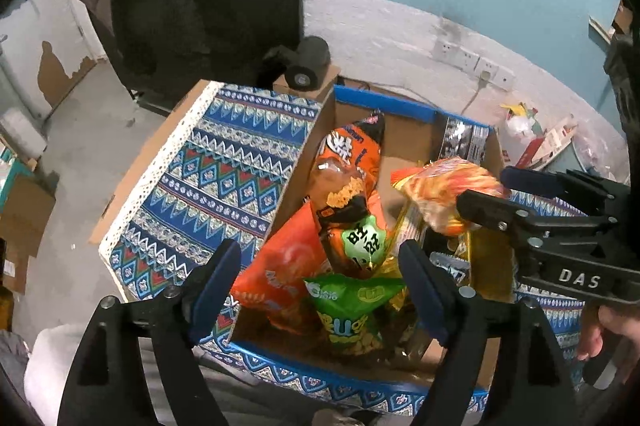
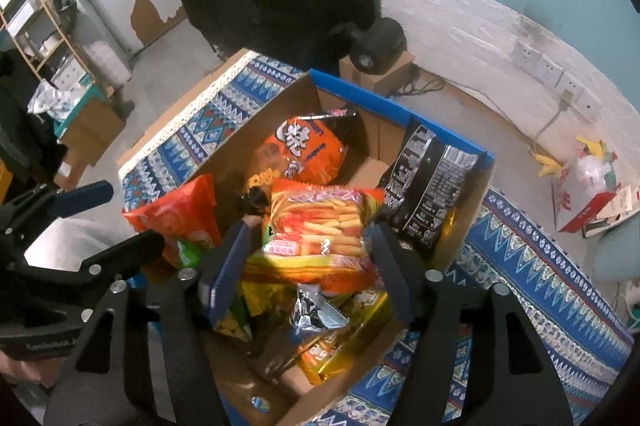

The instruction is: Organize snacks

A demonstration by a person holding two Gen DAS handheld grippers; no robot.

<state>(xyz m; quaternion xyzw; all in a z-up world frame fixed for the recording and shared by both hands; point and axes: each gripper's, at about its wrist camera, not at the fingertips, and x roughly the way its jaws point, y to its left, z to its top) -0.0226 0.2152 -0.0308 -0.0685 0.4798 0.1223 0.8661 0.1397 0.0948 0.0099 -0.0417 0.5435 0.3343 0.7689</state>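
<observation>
Right wrist: fries bag [image 2: 316, 226] lies between parted right gripper [image 2: 308, 258] fingers.

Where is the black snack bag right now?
In the right wrist view the black bag leans against the box's far right corner, right of the fries bag.

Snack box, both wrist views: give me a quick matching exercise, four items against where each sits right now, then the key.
Items:
1. black snack bag
2. green snack bag
3. fries-picture bag
4. cardboard box

Places:
A. between the open fingers of the right gripper, on top of the pile
B. leaning in the far right corner of the box
C. on the patterned cloth
D. low in the pile, between the open fingers of the left gripper

Pairs: 1-B, 2-D, 3-A, 4-C
</observation>
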